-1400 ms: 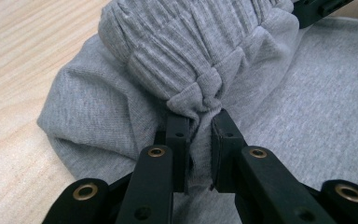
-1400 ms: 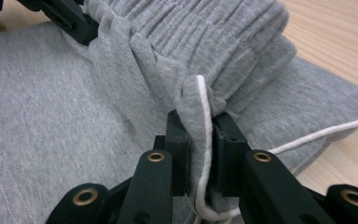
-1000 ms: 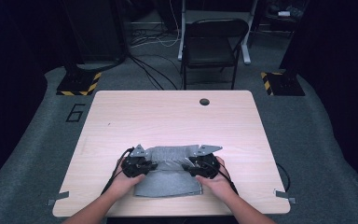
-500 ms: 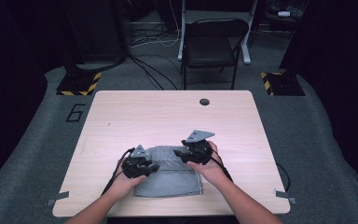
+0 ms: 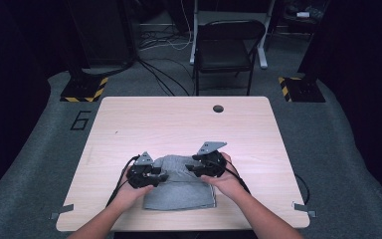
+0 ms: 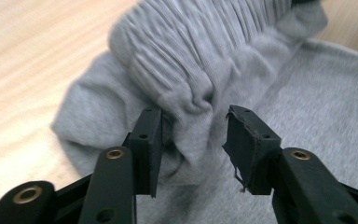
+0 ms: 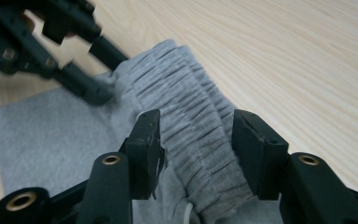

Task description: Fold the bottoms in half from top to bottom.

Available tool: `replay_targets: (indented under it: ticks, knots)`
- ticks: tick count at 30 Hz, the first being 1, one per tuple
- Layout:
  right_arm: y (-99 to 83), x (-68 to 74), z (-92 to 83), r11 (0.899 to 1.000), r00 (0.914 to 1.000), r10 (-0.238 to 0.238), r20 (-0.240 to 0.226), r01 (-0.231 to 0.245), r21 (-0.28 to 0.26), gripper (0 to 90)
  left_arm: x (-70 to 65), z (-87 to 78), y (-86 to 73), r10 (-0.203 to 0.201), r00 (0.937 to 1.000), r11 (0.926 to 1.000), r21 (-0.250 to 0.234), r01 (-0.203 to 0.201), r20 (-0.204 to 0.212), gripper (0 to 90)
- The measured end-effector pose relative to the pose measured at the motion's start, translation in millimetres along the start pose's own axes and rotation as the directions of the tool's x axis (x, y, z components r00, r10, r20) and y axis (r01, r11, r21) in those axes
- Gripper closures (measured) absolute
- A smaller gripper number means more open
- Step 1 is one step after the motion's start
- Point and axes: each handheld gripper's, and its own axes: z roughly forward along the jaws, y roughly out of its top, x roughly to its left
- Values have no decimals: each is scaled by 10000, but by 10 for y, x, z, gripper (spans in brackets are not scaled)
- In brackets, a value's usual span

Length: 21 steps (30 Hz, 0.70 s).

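Grey garment (image 5: 179, 186) folded at the worktop's (image 5: 179, 124) near edge, a gripper at each end of its waistband (image 7: 191, 126).

The far half of the worktop lies bare, with free room on both sides. The left gripper (image 5: 165, 176) has just been opening; its jaws stand half apart around a bunched fold, one pad touching, no squeeze. The right gripper (image 5: 191, 167) has just been closing; its jaws straddle the gathered waistband with a gap showing. Hands hide the garment's near corners.
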Motion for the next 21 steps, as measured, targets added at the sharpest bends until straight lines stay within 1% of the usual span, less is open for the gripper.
replay_targets:
  ticks: [1,2,3,4,5,6,7,8,9,11,12,13,14,15,16,17,19,20,21]
  knots:
    - [-20,26,-16,10000,10000,-27,-19,27,28,537,7,-16,17,-87,10000,9999,-62,87,-38,533]
    - [-33,45,-29,10000,10000,-51,15,51,44,552,23,-39,51,-87,9999,9998,-164,85,-106,526]
    - [-54,68,-42,9999,9999,-145,20,145,49,577,25,-50,72,-195,9998,9995,-238,193,-98,519]
    - [-66,82,-45,9998,9998,-183,5,183,5,596,41,-68,109,-139,9998,9996,-262,135,-152,517]
    - [-79,100,-60,9997,9997,-229,13,229,17,627,43,-89,150,-224,9996,9989,-406,216,-187,513]
    - [-97,122,-72,9997,9998,-219,-33,218,-92,657,49,-107,183,-186,9996,9985,-512,175,-208,511]
    - [-107,132,-86,9995,9995,-305,-60,304,-76,686,59,-122,218,-127,9997,9986,-522,116,-211,508]
    - [-121,151,-94,9995,9996,-284,-61,283,-142,709,58,-126,250,-200,9995,9982,-562,187,-225,503]
    - [-132,167,-105,9995,9995,-295,-92,294,-108,731,64,-130,275,-132,9995,9982,-581,116,-277,500]
    - [-155,200,-116,9992,9991,-378,-196,376,-124,766,81,-129,349,-240,9991,9980,-602,217,-363,489]
    - [-164,218,-118,9994,9992,-333,-222,330,-118,775,94,-129,374,-192,9989,9982,-581,168,-418,486]
    - [-172,227,-118,9989,9986,-452,-285,449,-130,778,97,-126,403,-324,9983,9975,-650,292,-479,483]
    - [-187,256,-116,9991,9986,-412,-323,409,-112,780,108,-123,438,-371,9981,9968,-726,335,-489,476]
    - [-202,283,-114,9987,9981,-512,-347,510,-58,781,115,-123,460,-372,9978,9972,-674,334,-556,471]
    - [-212,297,-112,9983,9977,-576,-370,575,-42,781,108,-107,488,-664,9964,9951,-774,623,-523,465]
    - [-229,313,-107,9971,9961,-763,-452,765,22,781,117,-109,508,-553,9968,9957,-770,508,-570,461]
    - [-246,357,-101,9981,9970,-623,-465,624,5,780,125,-91,551,-599,9965,9949,-846,549,-578,453]
    - [-251,355,-97,9970,9958,-773,-481,772,-43,780,136,-69,573,-671,9959,9949,-797,622,-600,451]
    - [-261,372,-96,9979,9967,-646,-483,645,-35,778,141,-49,583,-810,9952,9941,-766,767,-544,443]
